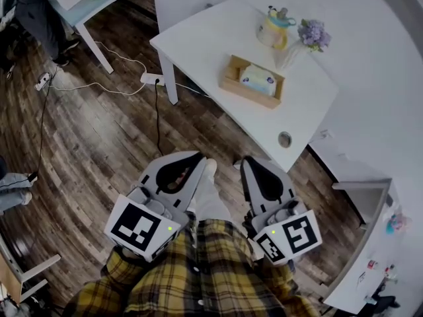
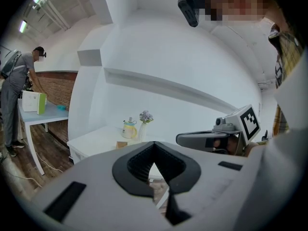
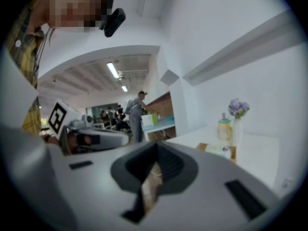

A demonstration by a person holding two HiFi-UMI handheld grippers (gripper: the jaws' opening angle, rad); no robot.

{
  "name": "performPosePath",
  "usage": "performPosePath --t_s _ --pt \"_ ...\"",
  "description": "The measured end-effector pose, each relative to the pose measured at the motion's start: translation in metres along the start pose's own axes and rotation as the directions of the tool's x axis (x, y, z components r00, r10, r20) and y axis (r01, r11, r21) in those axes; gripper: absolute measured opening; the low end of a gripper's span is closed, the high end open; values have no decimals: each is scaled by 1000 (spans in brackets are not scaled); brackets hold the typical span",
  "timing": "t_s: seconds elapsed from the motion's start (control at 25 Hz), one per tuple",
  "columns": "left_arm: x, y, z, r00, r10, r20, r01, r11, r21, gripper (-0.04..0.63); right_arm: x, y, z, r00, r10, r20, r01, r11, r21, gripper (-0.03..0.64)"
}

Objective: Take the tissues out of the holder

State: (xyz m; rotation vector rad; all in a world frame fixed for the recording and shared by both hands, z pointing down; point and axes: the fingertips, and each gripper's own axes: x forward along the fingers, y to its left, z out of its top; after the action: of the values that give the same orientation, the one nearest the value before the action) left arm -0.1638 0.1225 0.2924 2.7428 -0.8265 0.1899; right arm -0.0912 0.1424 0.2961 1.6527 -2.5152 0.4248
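The wooden holder point(image 1: 232, 79) sits on the white surface point(image 1: 198, 45) with the pack of tissues point(image 1: 258, 80) lying inside it, top uncovered, so it can be lifted out from above. A yellow pot point(image 1: 274, 28) and a vase of flowers point(image 1: 310, 35) stand just behind it, leaving the near side free for an approach. The left tool point(image 1: 195, 162) and right tool point(image 1: 250, 167) hang low by the person's legs, well apart from the holder. Each has its jaws pressed together on nothing, probably just a carrying posture. They need to part before pinching the tissues.
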Motion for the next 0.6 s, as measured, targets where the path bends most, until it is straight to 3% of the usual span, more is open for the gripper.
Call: performPosePath --t_s 0.16,0.6 --pt "28 10 6 1000 -11 -15 10 1000 -16 11 17 -27 7 1000 -16 14 16 1000 6 11" --pt "128 51 50 999 -35 3 34 998 53 11 65 -120 46 997 -49 53 48 999 19 11"
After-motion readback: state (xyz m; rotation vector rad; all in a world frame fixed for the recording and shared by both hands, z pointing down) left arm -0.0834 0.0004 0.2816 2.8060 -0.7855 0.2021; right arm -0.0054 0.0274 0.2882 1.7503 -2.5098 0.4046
